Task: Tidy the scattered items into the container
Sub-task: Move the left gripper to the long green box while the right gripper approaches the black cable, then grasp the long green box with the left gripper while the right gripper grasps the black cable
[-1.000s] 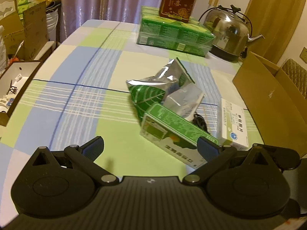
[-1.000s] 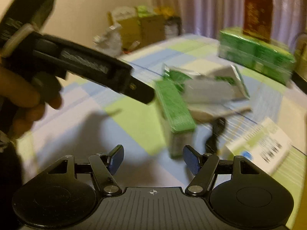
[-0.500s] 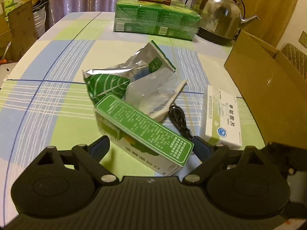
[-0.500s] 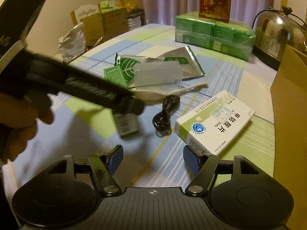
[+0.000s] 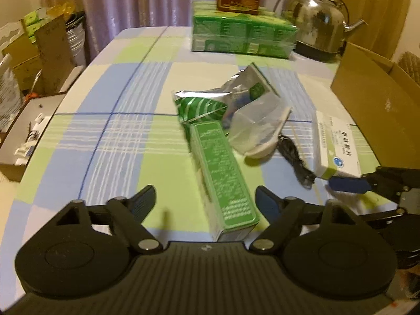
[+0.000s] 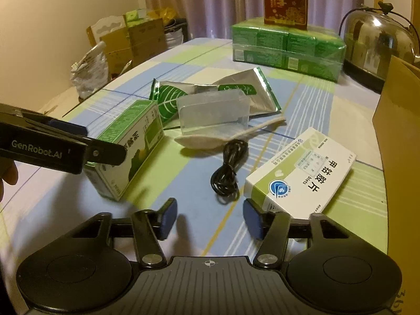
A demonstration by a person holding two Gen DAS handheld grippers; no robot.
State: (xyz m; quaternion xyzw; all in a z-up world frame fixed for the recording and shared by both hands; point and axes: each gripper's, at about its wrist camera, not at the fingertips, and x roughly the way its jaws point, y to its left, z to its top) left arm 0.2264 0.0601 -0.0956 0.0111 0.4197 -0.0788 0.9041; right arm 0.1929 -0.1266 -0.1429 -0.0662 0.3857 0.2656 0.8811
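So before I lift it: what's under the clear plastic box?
The clear plastic box lies on a pale insole and overlaps the foil pouch. Whatever sits directly beneath stays hidden.

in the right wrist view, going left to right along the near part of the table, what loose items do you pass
green carton → black cable → white medicine box → cardboard box at the right edge

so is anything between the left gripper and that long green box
Nothing visible. The left gripper is open and the long green box already lies with its near end between the fingers, on the tablecloth.
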